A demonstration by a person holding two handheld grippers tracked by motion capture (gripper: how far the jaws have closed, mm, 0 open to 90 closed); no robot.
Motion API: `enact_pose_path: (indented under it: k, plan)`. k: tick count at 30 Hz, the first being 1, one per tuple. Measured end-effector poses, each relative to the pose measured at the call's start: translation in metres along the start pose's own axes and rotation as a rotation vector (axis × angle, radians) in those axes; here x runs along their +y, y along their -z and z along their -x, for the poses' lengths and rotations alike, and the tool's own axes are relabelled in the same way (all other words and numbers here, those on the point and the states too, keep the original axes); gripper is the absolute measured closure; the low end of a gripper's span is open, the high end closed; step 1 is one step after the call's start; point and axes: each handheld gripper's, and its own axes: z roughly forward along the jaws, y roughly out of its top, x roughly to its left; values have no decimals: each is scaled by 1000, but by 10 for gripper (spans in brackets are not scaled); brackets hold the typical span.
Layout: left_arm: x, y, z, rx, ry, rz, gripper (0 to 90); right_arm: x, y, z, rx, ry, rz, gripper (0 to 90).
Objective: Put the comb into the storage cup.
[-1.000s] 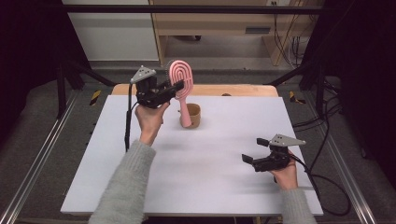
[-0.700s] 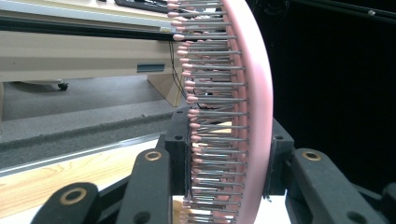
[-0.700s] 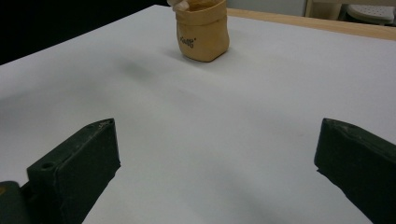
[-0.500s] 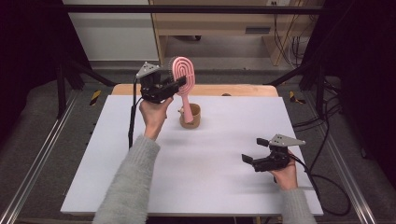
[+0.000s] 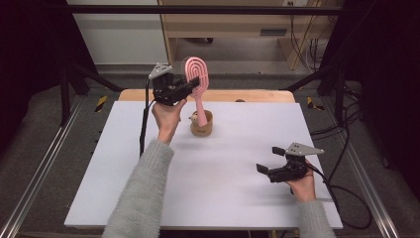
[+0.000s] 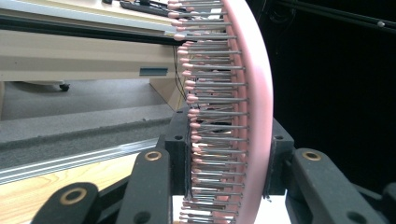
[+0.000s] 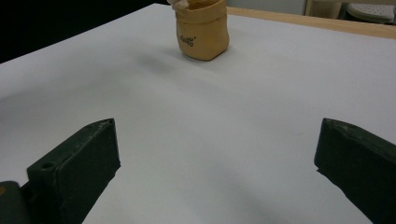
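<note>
High view puts the left gripper (image 5: 190, 88) clamped on the head of a pink oval plastic hairbrush (image 5: 195, 74), whose handle runs down from the jaws into a small tan fabric pot (image 5: 201, 126) just below and beside that hand. Compared with a second ago, the hand has drifted a little across the white table (image 5: 223, 198) and the brush now stands nearly upright instead of leaning, so the handle looks lined up for lowering into the pot; seating it seems the step in hand. Left gripper view shows the bristle rows (image 6: 215, 116) pinched between both pads. The right gripper (image 5: 271, 168) rests with its jaws spread wide on nothing. Small dark lettering marks the pot (image 7: 202, 30) but is too blurred to read.
</note>
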Motion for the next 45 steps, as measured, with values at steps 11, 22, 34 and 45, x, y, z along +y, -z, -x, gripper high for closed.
enact_pose_path:
  k: [11, 22, 34, 45]
  plan:
    - [-3, -12, -3, 20, 7, 8, 628, 0, 0, 0, 0, -3, 4, 4]
    - [-6, -22, -10, 32, 20, 19, 628, 0, 0, 0, 0, -2, 4, 4]
    - [-9, -33, -12, 49, 15, 18, 628, 0, 1, 0, 1, -3, 6, 4]
    - [-14, -44, -17, 69, 19, 18, 628, 0, 0, 0, 0, -2, 1, 4]
